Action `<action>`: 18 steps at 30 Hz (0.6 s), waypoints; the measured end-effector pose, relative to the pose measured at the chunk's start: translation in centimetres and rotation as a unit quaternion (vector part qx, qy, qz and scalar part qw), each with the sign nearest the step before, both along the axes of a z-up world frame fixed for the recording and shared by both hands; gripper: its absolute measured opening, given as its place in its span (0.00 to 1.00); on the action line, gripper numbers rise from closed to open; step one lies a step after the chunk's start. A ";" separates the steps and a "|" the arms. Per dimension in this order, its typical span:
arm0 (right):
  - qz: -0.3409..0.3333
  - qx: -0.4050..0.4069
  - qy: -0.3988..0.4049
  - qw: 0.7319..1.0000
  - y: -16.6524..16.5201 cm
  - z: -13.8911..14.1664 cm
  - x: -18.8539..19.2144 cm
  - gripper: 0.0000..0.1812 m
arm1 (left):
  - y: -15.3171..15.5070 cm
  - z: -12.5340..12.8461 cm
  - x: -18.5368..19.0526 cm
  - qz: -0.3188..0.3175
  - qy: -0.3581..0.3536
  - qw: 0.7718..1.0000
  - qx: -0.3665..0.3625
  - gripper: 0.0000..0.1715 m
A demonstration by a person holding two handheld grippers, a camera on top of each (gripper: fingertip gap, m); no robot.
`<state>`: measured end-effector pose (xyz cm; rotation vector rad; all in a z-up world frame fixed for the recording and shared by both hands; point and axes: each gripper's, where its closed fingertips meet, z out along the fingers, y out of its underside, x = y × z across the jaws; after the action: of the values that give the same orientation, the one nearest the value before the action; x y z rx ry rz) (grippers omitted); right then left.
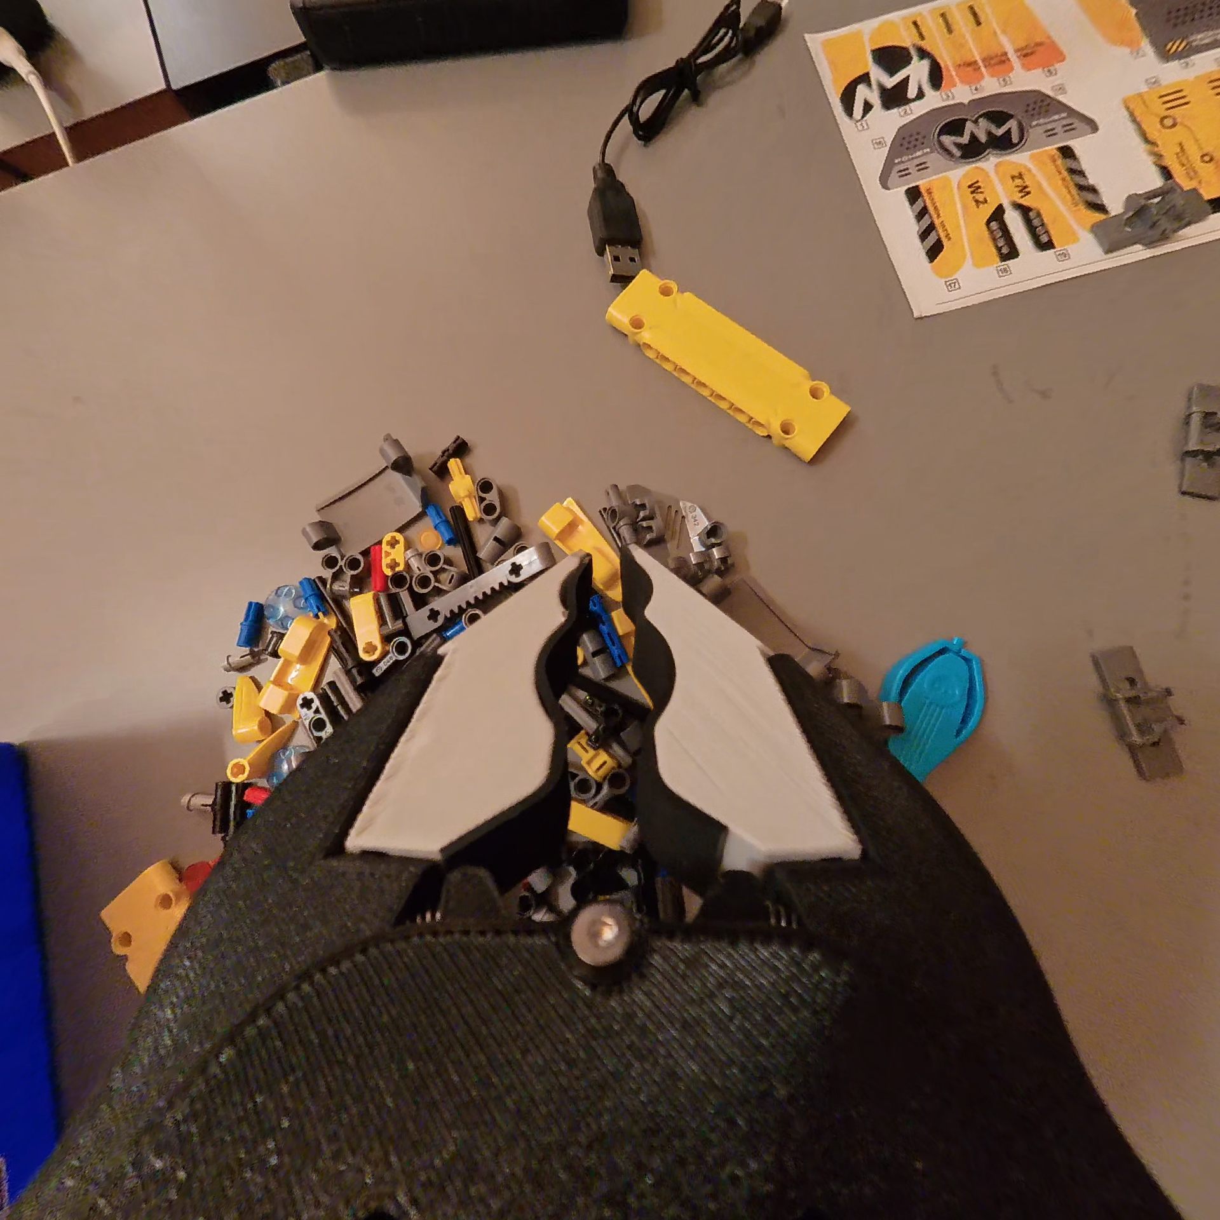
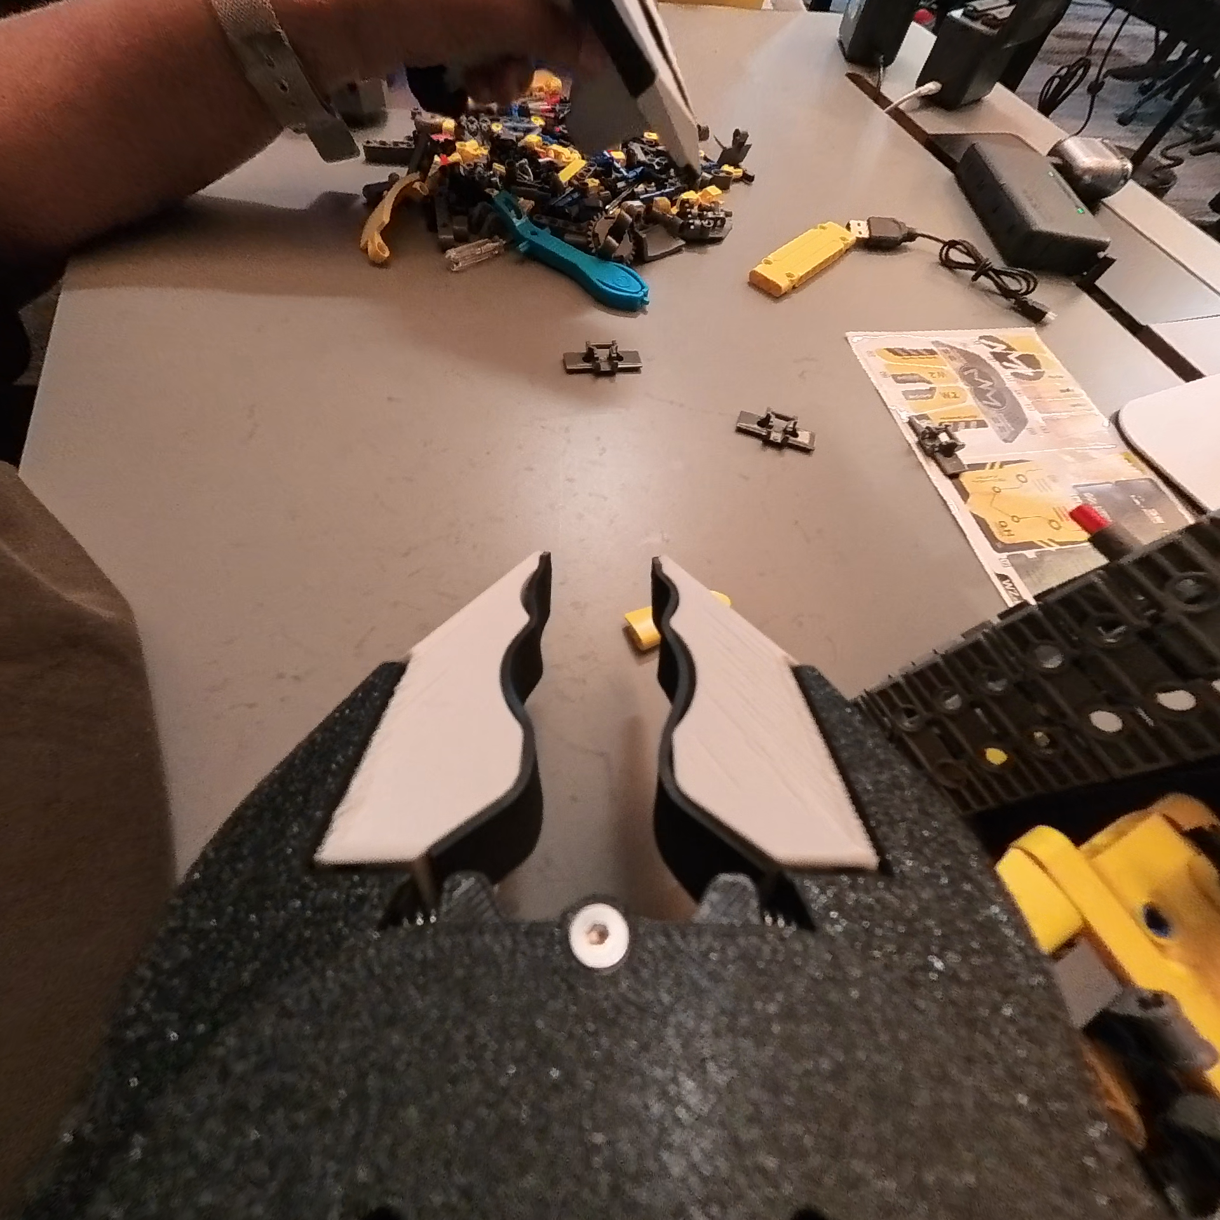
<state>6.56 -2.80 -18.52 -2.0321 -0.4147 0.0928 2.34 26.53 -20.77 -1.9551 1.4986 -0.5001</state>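
The wide grey counter point(image 2: 330, 429) carried everything you worked over. The biggest item on it was the tracked model of black link treads and yellow plastic body point(image 2: 1056, 759), sitting just right of your right claw point(image 2: 599, 568). Next came the white printed sticker sheet with yellow and grey shapes point(image 1: 1030, 158), lying well apart from the heap. The heap itself, a loose pile of small yellow, grey, blue and black plastic building pieces point(image 1: 396, 594), lay directly under your left claw point(image 1: 606, 561). That claw's tips stood only slightly apart, lowered into the pile; whether they pinched any piece, I could not tell. Your right claw hung apart over bare counter, gripping nothing, with a small yellow plastic piece point(image 2: 642, 624) lying just beside its right finger. Beyond the pile lay a long flat yellow plastic panel with pin holes point(image 1: 726, 373), its end almost touching the plug of a black USB cable point(image 1: 617, 218). A teal plastic separator tool point(image 1: 934, 706) rested against the pile's edge. Two small dark grey tread links point(image 2: 602, 360) point(image 2: 776, 429) lay apart between pile and right claw.
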 end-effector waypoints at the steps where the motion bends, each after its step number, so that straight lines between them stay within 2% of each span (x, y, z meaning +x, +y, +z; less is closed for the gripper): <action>1: 0.000 0.000 -0.001 1.000 0.0 0.0 0.0 0.16 | 0.1 -0.2 -0.1 0.002 0.007 1.000 0.006 0.04; 7: 0.001 -0.002 -0.004 1.000 -0.1 -0.1 -0.1 0.16 | 0.5 -1.3 -0.2 0.007 0.037 0.999 0.027 0.05; 18: 0.004 -0.001 -0.010 1.000 -0.2 -0.1 -0.2 0.16 | 0.4 -1.7 0.4 0.006 0.040 0.999 0.035 0.05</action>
<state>6.41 -2.99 -18.66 -2.0355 -0.4354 0.0773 2.70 26.91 -22.46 -1.9489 1.5323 -0.3646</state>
